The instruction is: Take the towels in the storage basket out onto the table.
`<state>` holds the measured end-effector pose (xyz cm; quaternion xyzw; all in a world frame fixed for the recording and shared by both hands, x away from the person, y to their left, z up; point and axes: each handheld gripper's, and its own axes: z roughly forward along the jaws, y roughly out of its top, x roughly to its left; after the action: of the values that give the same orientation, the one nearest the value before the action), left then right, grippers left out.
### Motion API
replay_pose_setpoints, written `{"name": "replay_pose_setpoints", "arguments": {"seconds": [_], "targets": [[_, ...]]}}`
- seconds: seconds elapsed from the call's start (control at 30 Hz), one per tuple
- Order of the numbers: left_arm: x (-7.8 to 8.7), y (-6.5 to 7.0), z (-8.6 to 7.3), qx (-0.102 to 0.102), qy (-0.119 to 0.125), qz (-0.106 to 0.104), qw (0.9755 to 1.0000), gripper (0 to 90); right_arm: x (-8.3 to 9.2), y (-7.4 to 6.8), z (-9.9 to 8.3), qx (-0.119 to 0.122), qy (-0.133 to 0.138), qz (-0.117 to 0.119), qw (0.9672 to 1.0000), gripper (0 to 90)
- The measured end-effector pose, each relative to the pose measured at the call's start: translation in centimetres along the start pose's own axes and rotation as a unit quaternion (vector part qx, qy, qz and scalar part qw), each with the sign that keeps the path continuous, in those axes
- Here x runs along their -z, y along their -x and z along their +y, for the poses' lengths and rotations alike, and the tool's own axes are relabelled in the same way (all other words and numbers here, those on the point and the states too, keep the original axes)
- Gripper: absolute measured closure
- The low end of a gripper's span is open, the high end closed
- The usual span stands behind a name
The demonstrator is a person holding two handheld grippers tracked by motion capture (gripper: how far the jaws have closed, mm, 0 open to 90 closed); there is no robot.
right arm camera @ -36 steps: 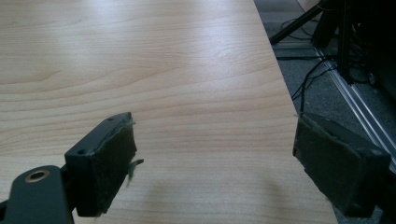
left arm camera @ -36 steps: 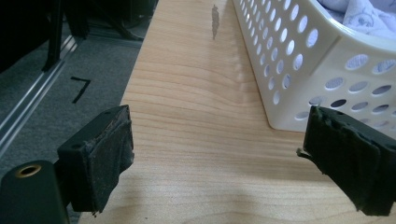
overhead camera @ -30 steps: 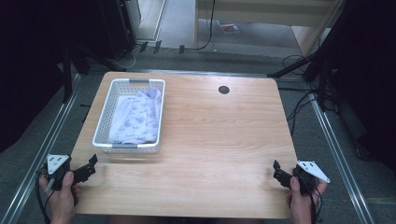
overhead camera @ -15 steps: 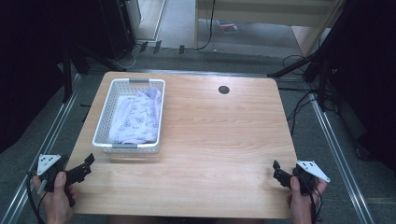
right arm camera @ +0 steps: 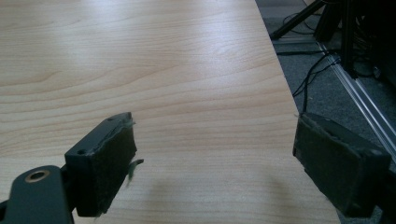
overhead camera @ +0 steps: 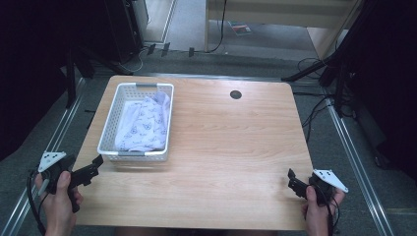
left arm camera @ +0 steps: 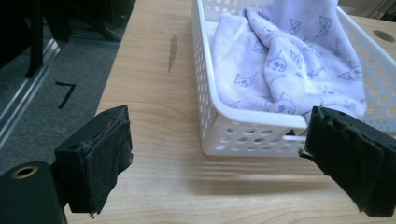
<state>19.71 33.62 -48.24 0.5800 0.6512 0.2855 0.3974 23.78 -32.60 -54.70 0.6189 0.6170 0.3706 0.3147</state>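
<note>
- Left gripper [overhead camera: 93,164] hovers off the table's near-left corner, jaws spread wide with nothing between them, pointing at the near end of the white basket [overhead camera: 118,153].
- From the left gripper view the two black pads frame that basket's near wall [left arm camera: 243,140], with bare wood between pads and plastic — near, not touching.
- Right gripper [overhead camera: 293,183] sits at the near-right corner of the table [overhead camera: 236,147], jaws also wide apart and empty, over plain wood in the right gripper view.
- The thing to go for: a pale lilac cloth [overhead camera: 145,123] with small printed figures, bunched inside the basket, filling most of it and riding up toward the far right rim.
- Handling, as I judge it: soft, light and limp, nothing fragile. It will drape and trail once lifted, and a pinch on a single layer may slip.
- Best hold looks like a raised fold near the middle [left arm camera: 280,70], where the ridges stand up clear of the basket's walls.
- Watch the perforated sides: a jaw dropping too close could catch the rim, or drag the light basket along.
- Room to move is generous — the table's centre and right are open wood, apart from a small dark hole [overhead camera: 235,94] near the far edge.
</note>
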Motion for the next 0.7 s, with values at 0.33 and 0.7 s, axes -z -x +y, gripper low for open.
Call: {"name": "replay_pose_setpoints", "arguments": {"seconds": [0.33, 0.7], "targets": [[-0.9, 1.3, 3.1, -0.018, -0.03, -0.005, 0.9994, 8.3, 0.0, 0.0, 0.0, 0.0, 0.0, 0.001, 1.0, 13.7], [-3.1, 3.3, 5.7, -0.029, -0.05, -0.009, 0.9983, 8.3, 0.0, 0.0, 0.0, 0.001, -0.001, 0.001, 1.0, 13.7]]}}
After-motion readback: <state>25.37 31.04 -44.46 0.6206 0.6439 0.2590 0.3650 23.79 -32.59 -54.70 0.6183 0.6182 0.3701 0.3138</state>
